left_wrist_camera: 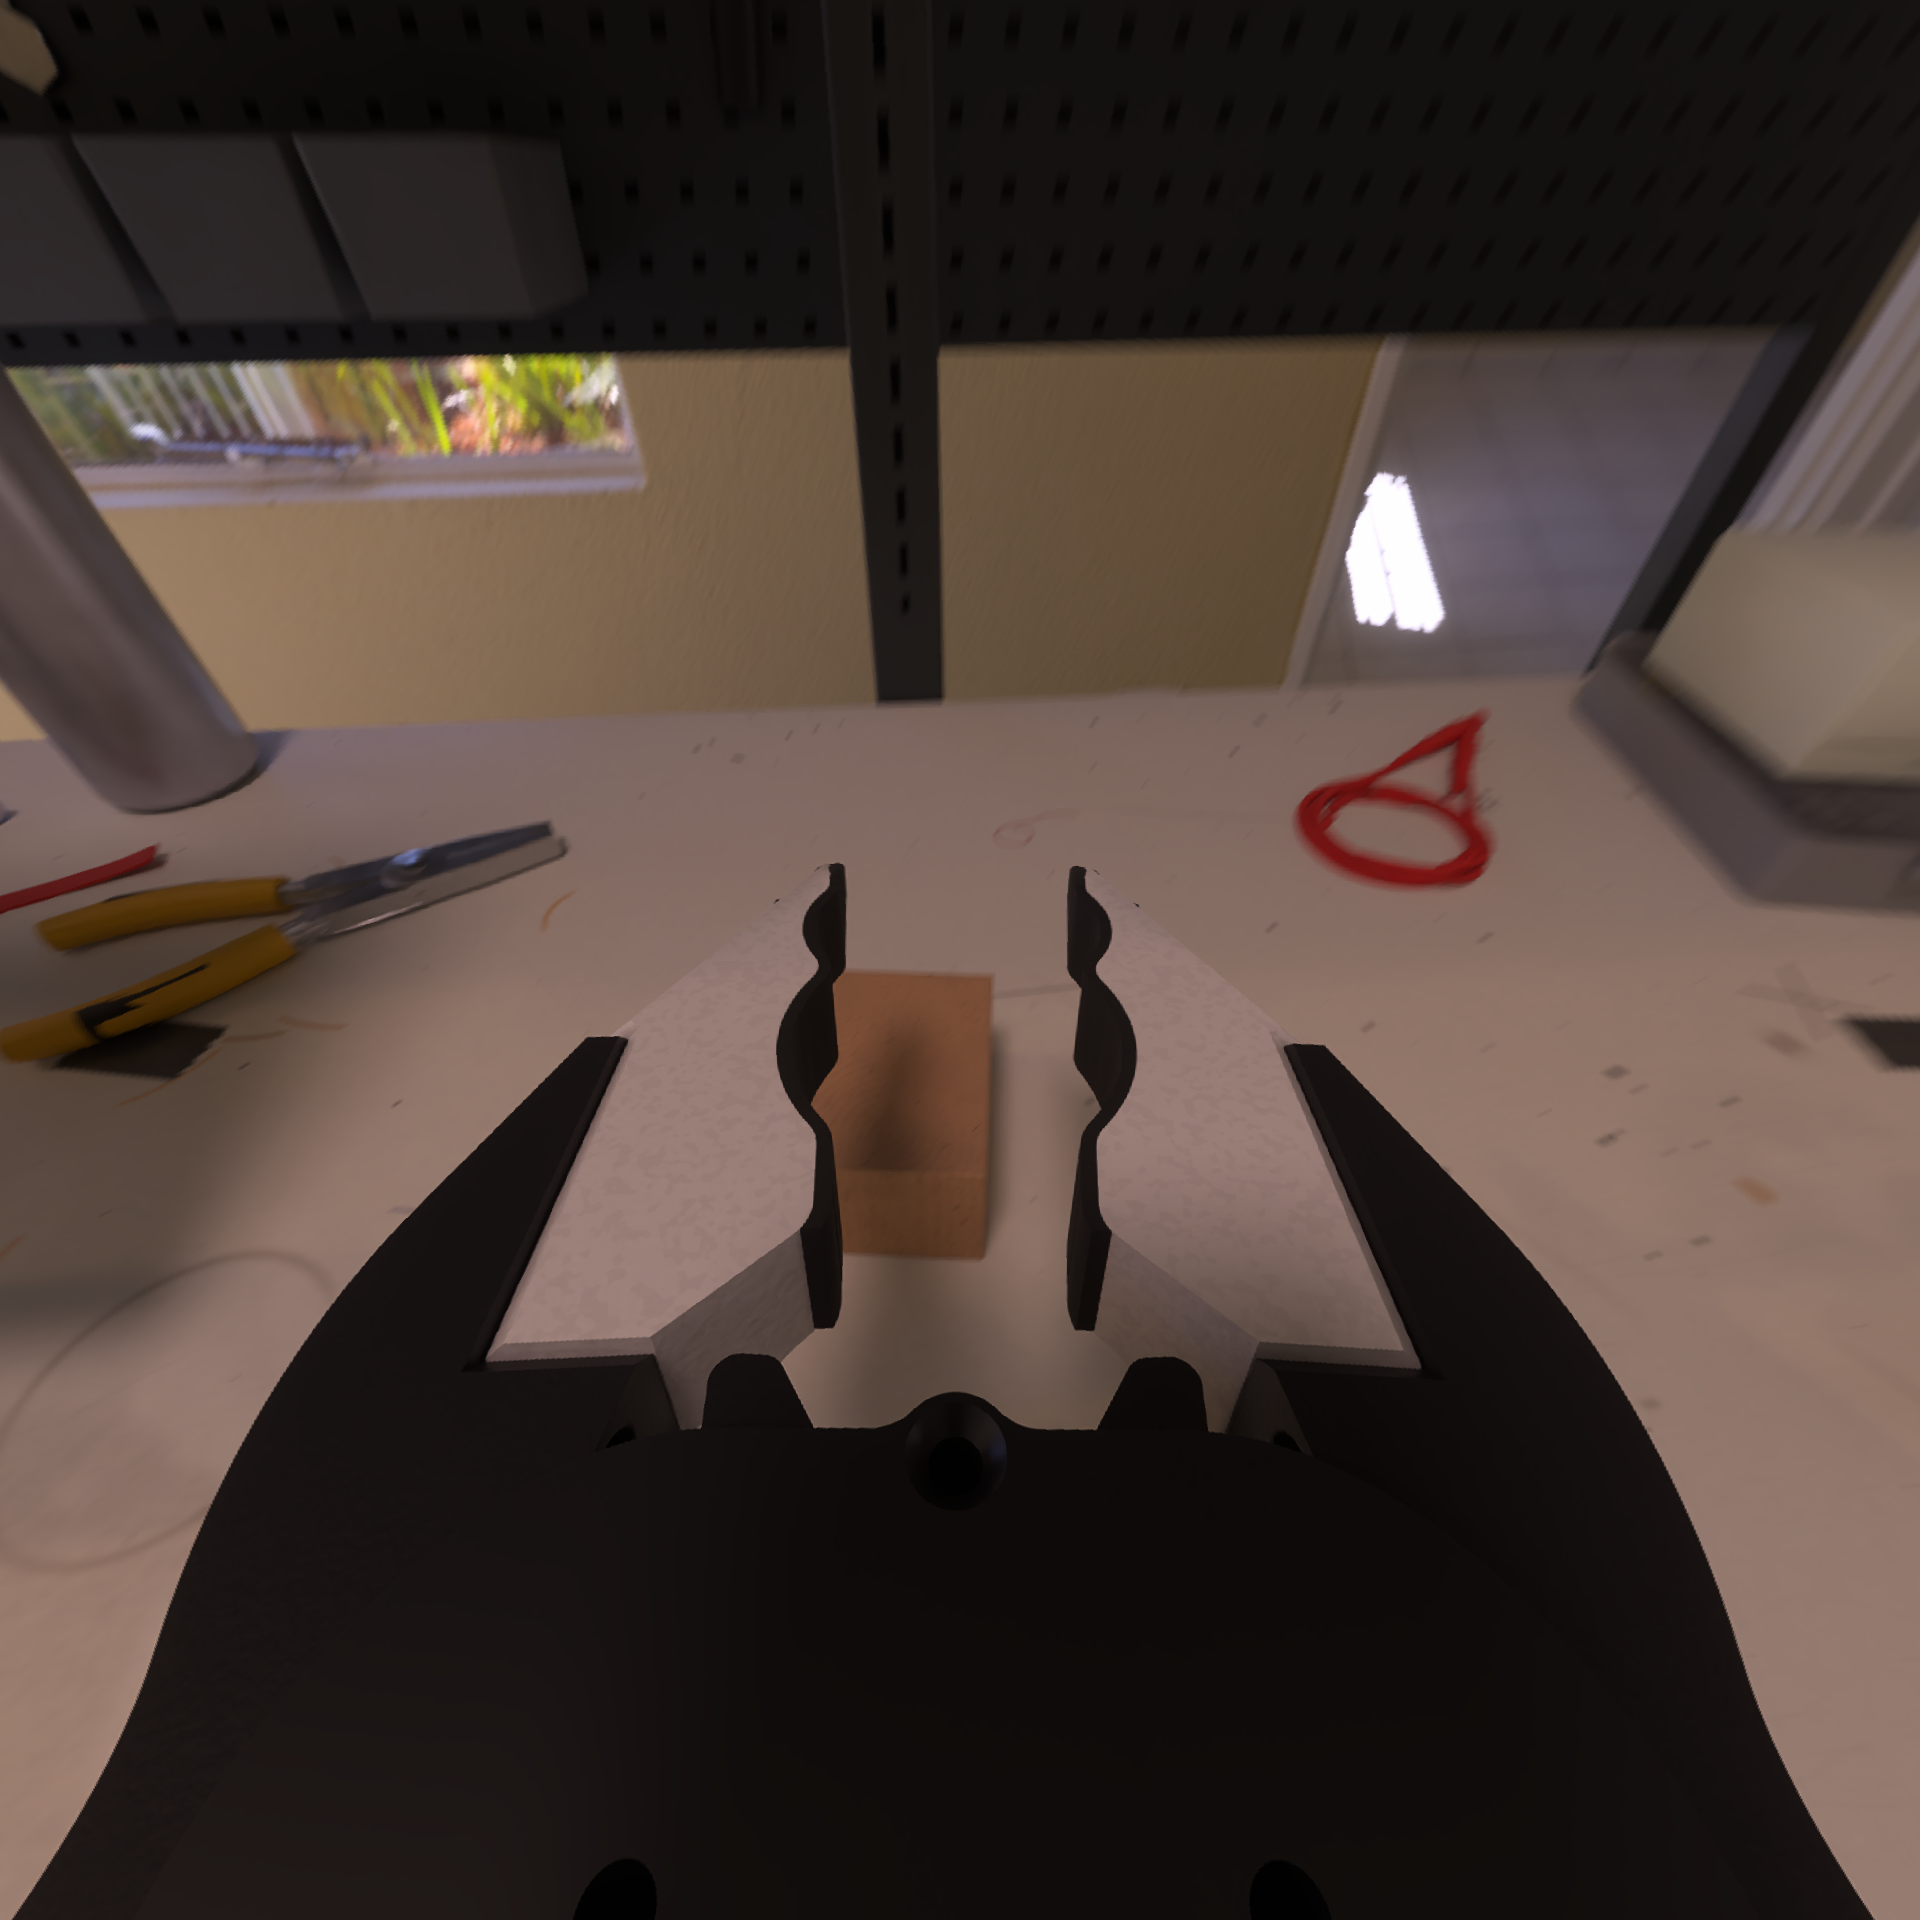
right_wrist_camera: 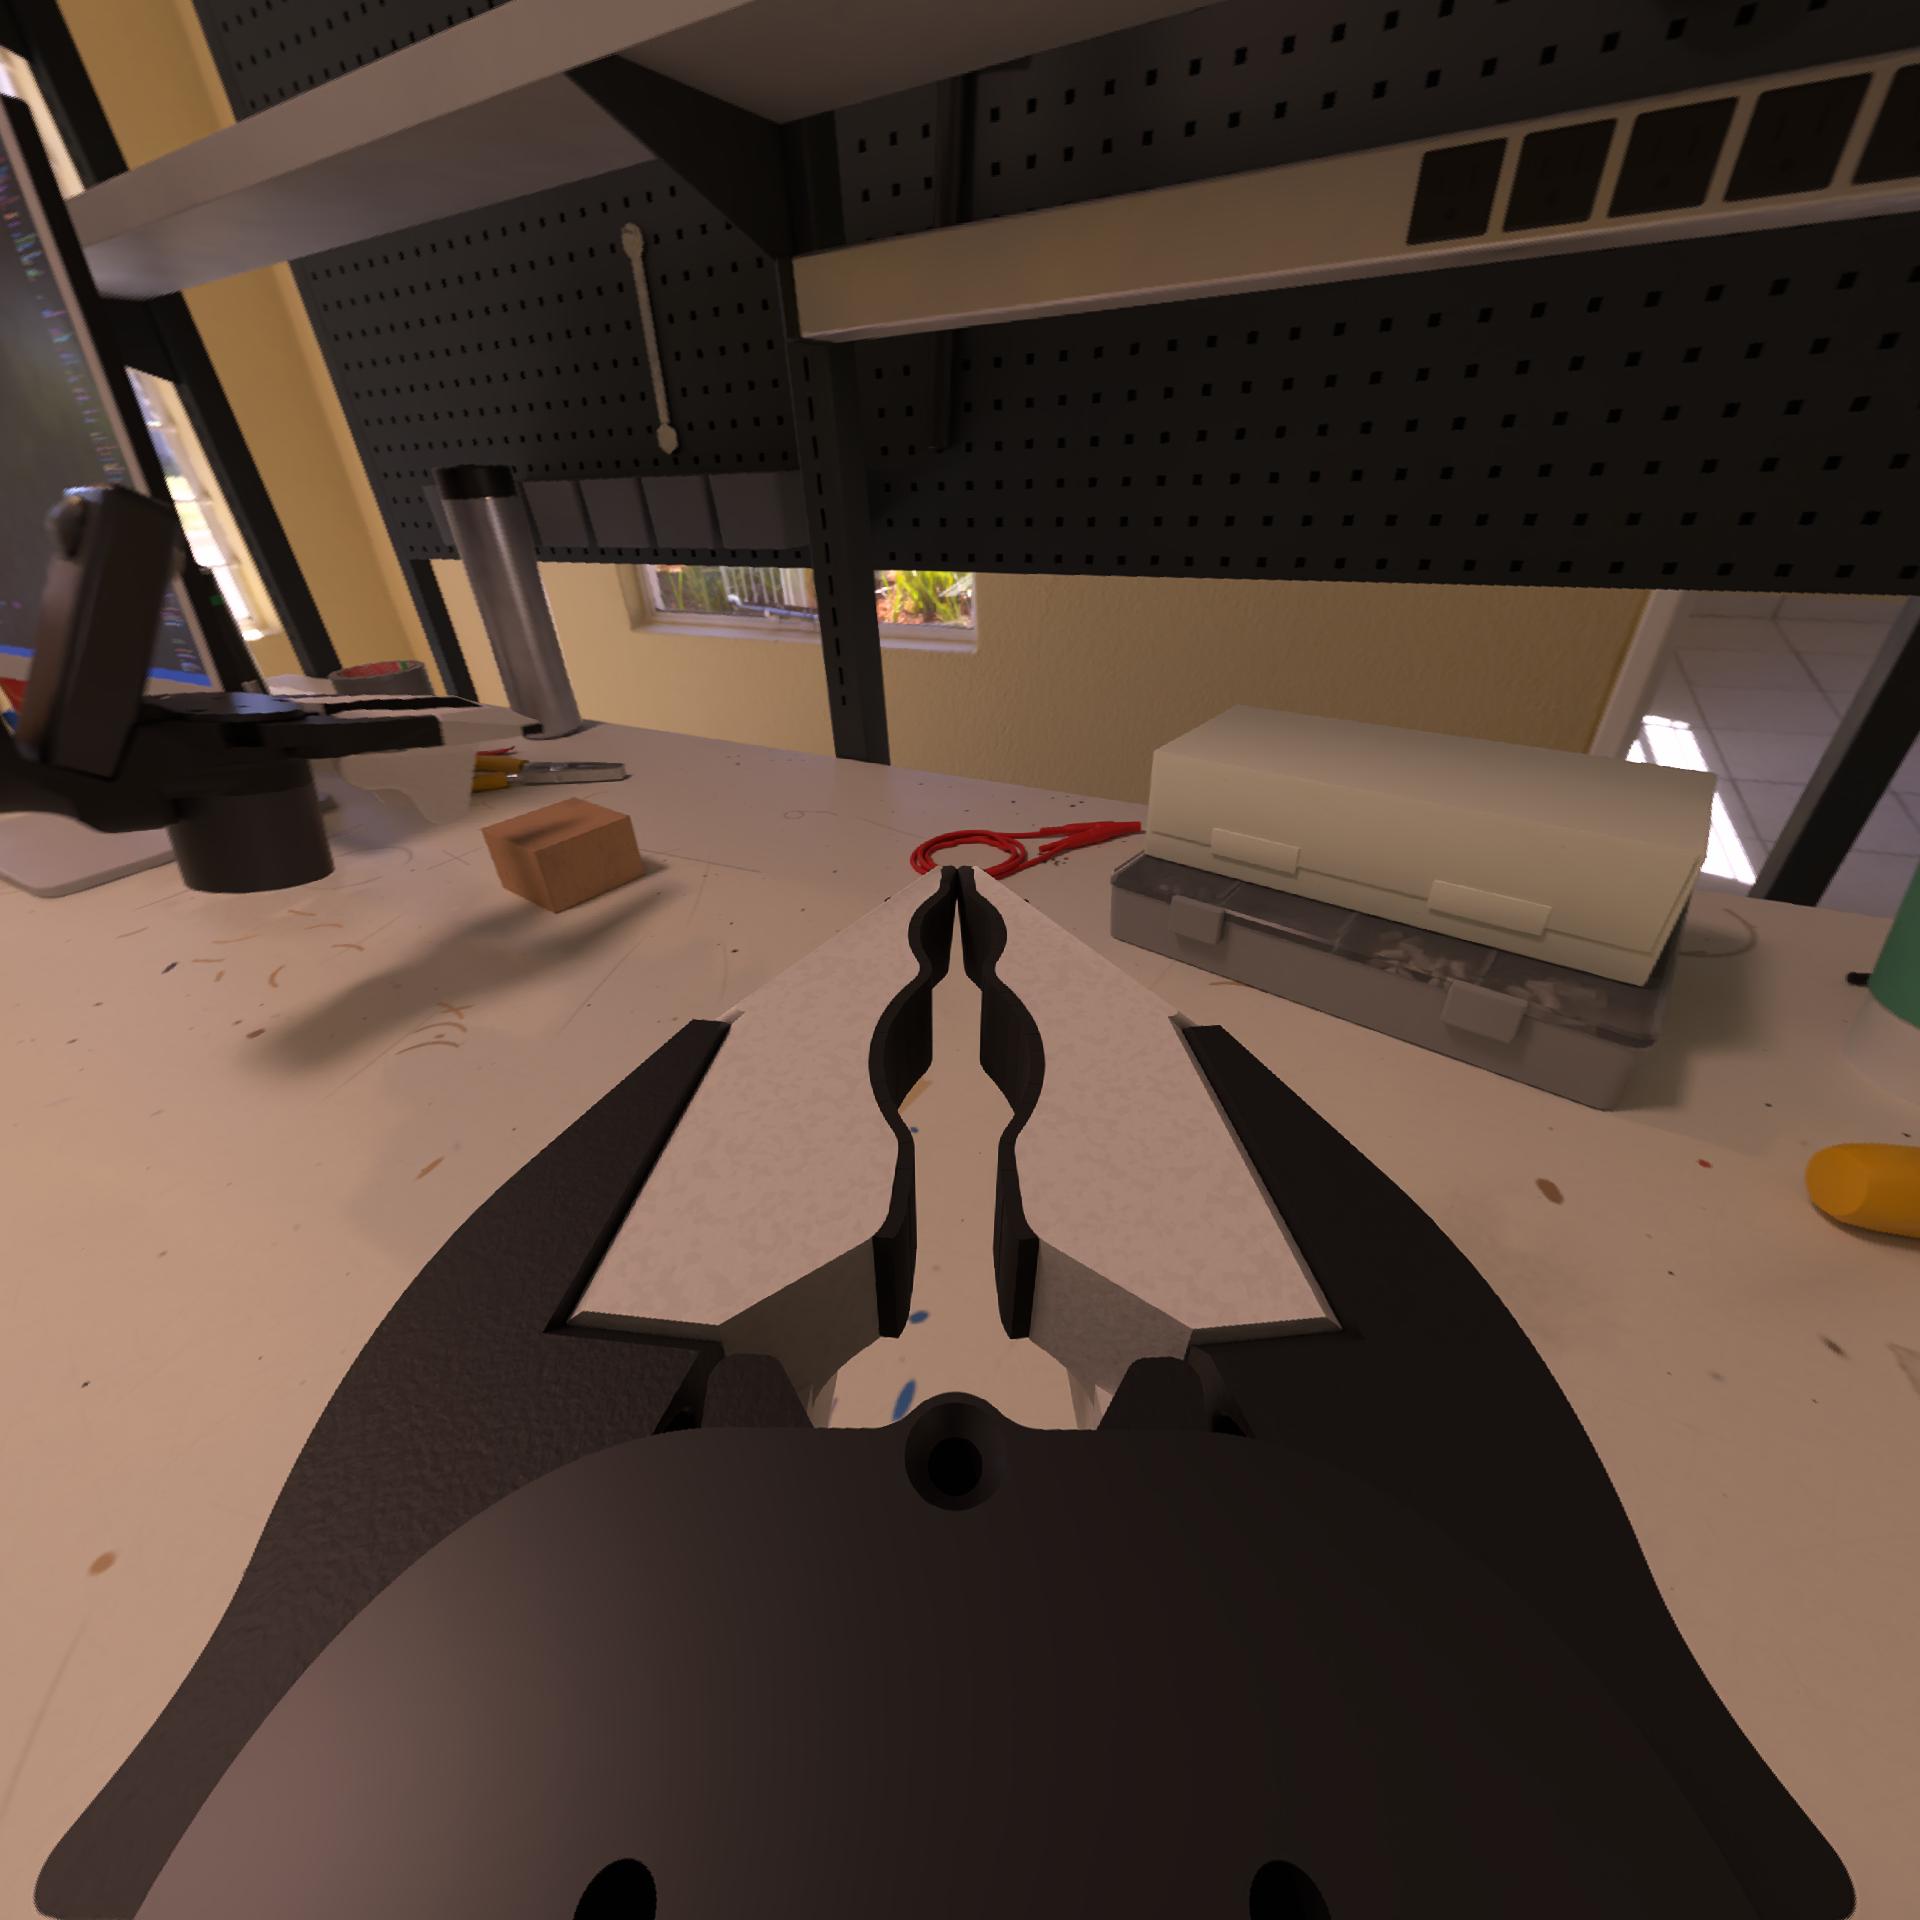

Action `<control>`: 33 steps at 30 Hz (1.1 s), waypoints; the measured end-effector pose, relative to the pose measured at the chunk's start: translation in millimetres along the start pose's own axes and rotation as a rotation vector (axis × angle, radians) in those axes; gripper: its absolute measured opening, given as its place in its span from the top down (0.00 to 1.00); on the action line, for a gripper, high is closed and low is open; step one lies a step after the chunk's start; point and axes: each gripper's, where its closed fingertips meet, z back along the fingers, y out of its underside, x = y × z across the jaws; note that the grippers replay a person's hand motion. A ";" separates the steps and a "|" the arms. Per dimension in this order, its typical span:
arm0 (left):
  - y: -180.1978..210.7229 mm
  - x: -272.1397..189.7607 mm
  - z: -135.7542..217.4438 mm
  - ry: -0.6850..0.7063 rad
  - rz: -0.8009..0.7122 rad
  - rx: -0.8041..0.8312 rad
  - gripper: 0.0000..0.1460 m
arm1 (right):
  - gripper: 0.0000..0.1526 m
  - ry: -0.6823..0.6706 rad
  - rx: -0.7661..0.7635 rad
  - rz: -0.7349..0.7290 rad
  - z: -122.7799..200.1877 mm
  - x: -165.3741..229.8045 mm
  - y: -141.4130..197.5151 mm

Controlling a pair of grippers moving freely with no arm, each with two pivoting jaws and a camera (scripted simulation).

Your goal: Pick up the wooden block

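Left wrist view, working left to right. Yellow-handled pliers (left_wrist_camera: 249, 935) lie on the workbench (left_wrist_camera: 1351, 1195) at about 9 o'clock of the block, well apart. The left gripper (left_wrist_camera: 956, 883) is spread wide, holding nothing; the wooden block (left_wrist_camera: 914, 1101) lies on the bench between its fingers, showing in the gap. The block sits off-centre: its left edge is hidden behind the left finger (left_wrist_camera: 717, 1091), while bare bench shows between its right edge and the right pad. Whether the left pad already touches the wood is hard to tell from this angle. A red cable coil (left_wrist_camera: 1392, 821) lies at 2 o'clock, clear of the work. Right wrist view: the left gripper (right_wrist_camera: 457, 774) hangs above and behind the block (right_wrist_camera: 566, 847), which lies at 10 o'clock; the right gripper (right_wrist_camera: 957, 878) is clenched on nothing, tips together, idle and well apart. A cream case (right_wrist_camera: 1423, 821) sits on a grey parts box (right_wrist_camera: 1351, 977) at 2 o'clock. Judgement for the step: drop the fingers until the pads bracket the block's side faces, shift slightly right to centre it, then close evenly. Closing off-centre would likely shove or twist the block. Lift straight up only once both pads bear.
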 end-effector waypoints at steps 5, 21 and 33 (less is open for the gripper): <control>37.8 13.6 -15.2 -0.065 -0.148 0.213 0.60 | 1.00 -0.039 0.011 0.000 -0.3 5.0 3.3; 102.3 21.5 -23.4 0.027 -0.230 0.623 0.32 | 1.00 -0.125 0.102 0.027 -8.1 19.6 26.9; 108.9 26.1 -41.0 -0.013 -0.109 0.628 0.37 | 1.00 -0.133 0.147 0.053 -12.6 23.9 39.5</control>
